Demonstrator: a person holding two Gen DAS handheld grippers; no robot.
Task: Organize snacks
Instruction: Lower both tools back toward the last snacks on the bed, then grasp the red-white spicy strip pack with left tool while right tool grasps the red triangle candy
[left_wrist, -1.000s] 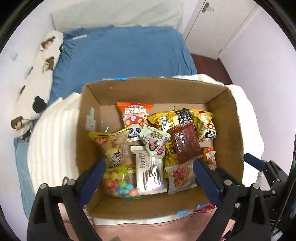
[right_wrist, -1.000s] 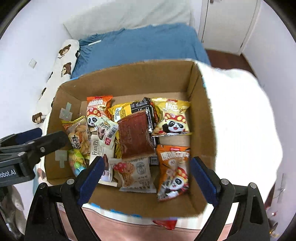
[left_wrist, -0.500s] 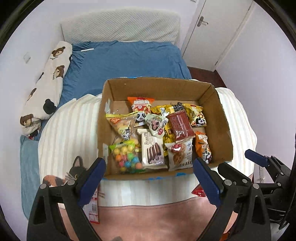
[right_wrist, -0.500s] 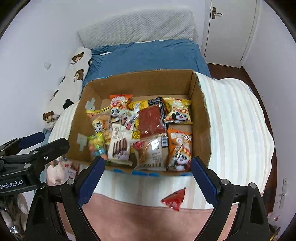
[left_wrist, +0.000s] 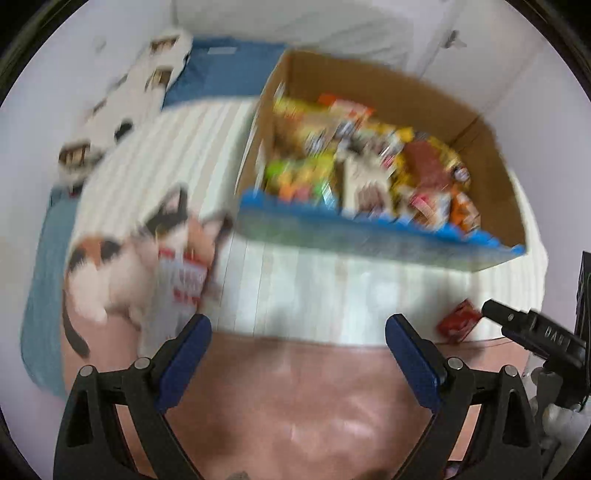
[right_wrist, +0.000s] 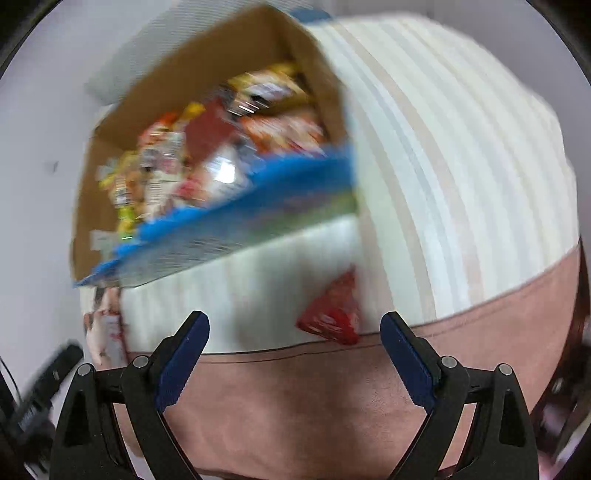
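Observation:
A cardboard box (left_wrist: 413, 85) (right_wrist: 207, 62) full of several snack packets sits on a striped blanket. In the left wrist view, which is blurred, my left gripper (left_wrist: 297, 325) hangs open over the pink cloth in front of the box, with nothing between its fingers. A red-and-white packet (left_wrist: 188, 284) lies just beyond its left finger, beside a cat print (left_wrist: 110, 266). My right gripper (right_wrist: 293, 321) is open too, and a small red packet (right_wrist: 332, 314) lies on the blanket just ahead of it, nearer its right finger. That red packet (left_wrist: 460, 319) also shows at the right of the left wrist view.
The striped blanket (right_wrist: 461, 166) spreads to the right of the box, with a pink cloth (right_wrist: 295, 406) at its near edge. A blue bed sheet (left_wrist: 229, 74) and a bear-print pillow (left_wrist: 122, 99) lie beyond. The right gripper's finger (left_wrist: 524, 325) shows in the left view.
Both grippers have pulled back from over the box and dropped lower, toward the near edge of the blanket. The box now sits farther up in both views, which have become blurred.

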